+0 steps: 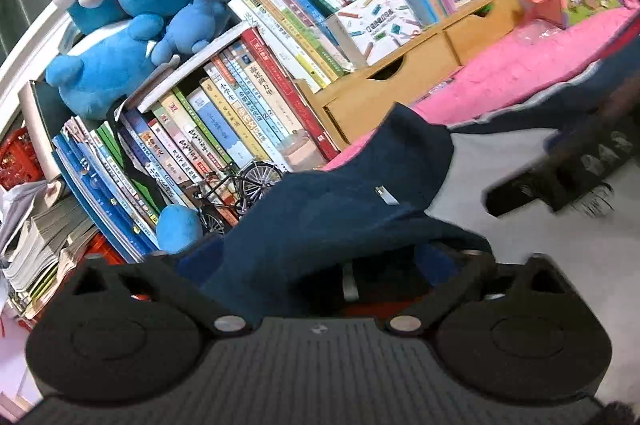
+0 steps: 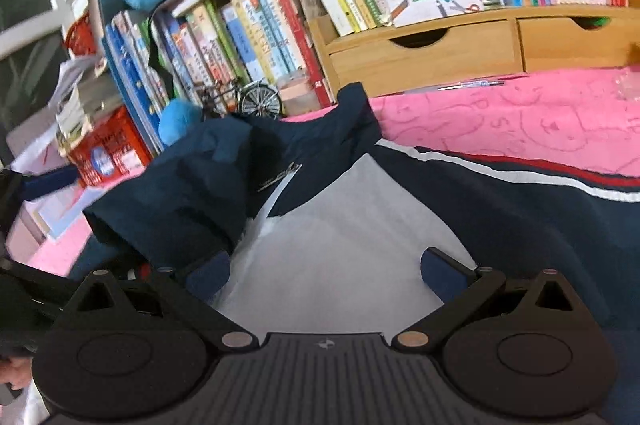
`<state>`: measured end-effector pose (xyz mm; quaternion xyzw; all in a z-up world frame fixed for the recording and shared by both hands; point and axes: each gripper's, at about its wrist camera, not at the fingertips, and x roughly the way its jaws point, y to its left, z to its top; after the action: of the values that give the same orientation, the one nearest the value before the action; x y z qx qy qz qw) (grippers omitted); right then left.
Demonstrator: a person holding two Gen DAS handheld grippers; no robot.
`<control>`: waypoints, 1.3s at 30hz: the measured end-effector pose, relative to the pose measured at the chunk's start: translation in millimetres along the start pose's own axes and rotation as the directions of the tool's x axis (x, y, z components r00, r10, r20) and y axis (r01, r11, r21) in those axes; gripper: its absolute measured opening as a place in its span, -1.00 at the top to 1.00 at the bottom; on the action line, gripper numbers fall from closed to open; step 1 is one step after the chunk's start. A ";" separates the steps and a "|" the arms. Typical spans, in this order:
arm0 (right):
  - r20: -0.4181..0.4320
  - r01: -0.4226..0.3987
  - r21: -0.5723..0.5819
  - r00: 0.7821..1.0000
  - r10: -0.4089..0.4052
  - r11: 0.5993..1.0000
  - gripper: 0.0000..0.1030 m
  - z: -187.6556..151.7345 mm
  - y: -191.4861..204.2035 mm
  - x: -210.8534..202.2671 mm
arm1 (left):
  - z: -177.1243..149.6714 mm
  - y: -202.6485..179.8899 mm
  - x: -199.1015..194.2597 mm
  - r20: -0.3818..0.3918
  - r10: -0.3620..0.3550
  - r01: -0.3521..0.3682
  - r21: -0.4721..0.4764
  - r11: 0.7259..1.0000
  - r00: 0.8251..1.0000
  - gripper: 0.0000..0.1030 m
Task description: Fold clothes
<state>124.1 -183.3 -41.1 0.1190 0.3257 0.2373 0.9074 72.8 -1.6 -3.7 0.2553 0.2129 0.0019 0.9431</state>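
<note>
From the left wrist we see our left gripper [image 1: 316,265] with a fold of the navy and white jacket [image 1: 340,201] bunched between its jaws, gripped, over the pink blanket [image 1: 500,81] near its book-lined back edge. From the right wrist, our right gripper [image 2: 324,269] hangs with jaws wide over the jacket's white panel, holding nothing.

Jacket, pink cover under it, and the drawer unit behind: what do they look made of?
Jacket: thin woven synthetic, probably polyester; matte navy with a pale grey panel, soft rumpled folds, red and white stripes.
Pink cover: soft matte cloth with faint drawn outlines; looks plush, though blur leaves that open.
Drawer unit: light wood or bamboo, smooth satin finish, with cut-out finger pulls.
</note>
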 end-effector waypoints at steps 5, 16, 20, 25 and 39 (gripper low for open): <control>0.009 -0.003 0.019 1.000 0.003 1.000 -1.00 0.4 -3.7 -0.6 | 7.4 107.5 19.3 -0.097 0.105 -0.132 -0.340 0.931 0.990 0.51; 0.006 0.000 0.013 1.000 0.000 1.000 -1.00 0.0 -4.0 0.7 | -118.8 328.2 -5.1 -0.570 0.310 -0.639 -0.572 0.515 0.761 0.29; 0.005 0.004 0.008 1.000 -0.004 1.000 -1.00 -0.1 -3.2 1.1 | -146.0 310.7 -6.1 -0.563 0.189 -0.559 -0.612 0.560 0.805 0.21; 0.003 0.006 0.005 1.000 -0.006 1.000 -1.00 -0.1 -3.2 1.5 | -135.5 257.6 23.4 -0.505 0.201 -0.440 -0.414 0.797 0.839 -0.41; -0.002 0.024 -0.012 1.000 -0.024 1.000 -1.00 -0.7 -0.1 4.0 | -153.1 372.6 94.8 -0.703 0.373 -0.689 -0.228 0.688 0.606 0.21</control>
<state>126.4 -181.3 -43.8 0.1095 0.3267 0.2287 0.9105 136.6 406.7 18.8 0.0520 0.4058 0.4264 0.8067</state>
